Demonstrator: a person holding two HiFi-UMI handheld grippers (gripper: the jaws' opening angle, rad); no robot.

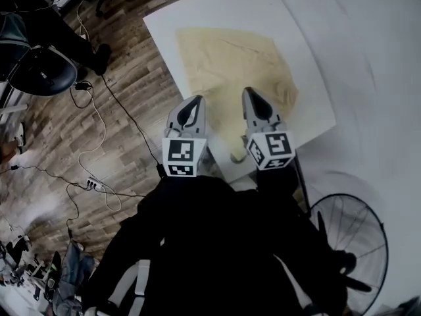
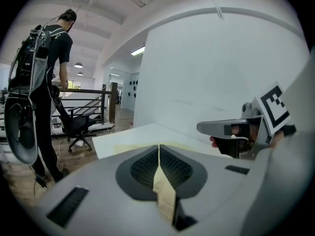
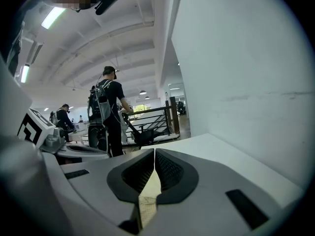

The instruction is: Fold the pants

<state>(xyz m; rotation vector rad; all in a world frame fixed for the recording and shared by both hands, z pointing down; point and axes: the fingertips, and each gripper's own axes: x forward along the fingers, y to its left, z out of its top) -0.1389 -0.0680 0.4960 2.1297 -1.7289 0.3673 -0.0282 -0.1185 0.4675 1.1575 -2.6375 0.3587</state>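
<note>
Tan pants (image 1: pixel 227 61) lie spread on the white table (image 1: pixel 171 18), with one end hanging over the near edge by my grippers. My left gripper (image 1: pixel 193 101) is shut, and a strip of the tan fabric (image 2: pixel 165 193) is pinched between its pads. My right gripper (image 1: pixel 251 93) is shut beside it, with tan cloth (image 3: pixel 147 198) clamped between its jaws. The two grippers are side by side above the near part of the pants. From the left gripper view, the right gripper (image 2: pixel 219 127) shows at the right. The held edge itself is hidden under the jaws.
A white wall (image 1: pixel 375 58) runs close along the table's far and right side. A floor fan (image 1: pixel 348 236) stands at my right, and an office chair (image 1: pixel 39 68) and cables (image 1: pixel 99 130) are on the wooden floor at left. A person with a backpack (image 2: pixel 47 58) stands beyond the table.
</note>
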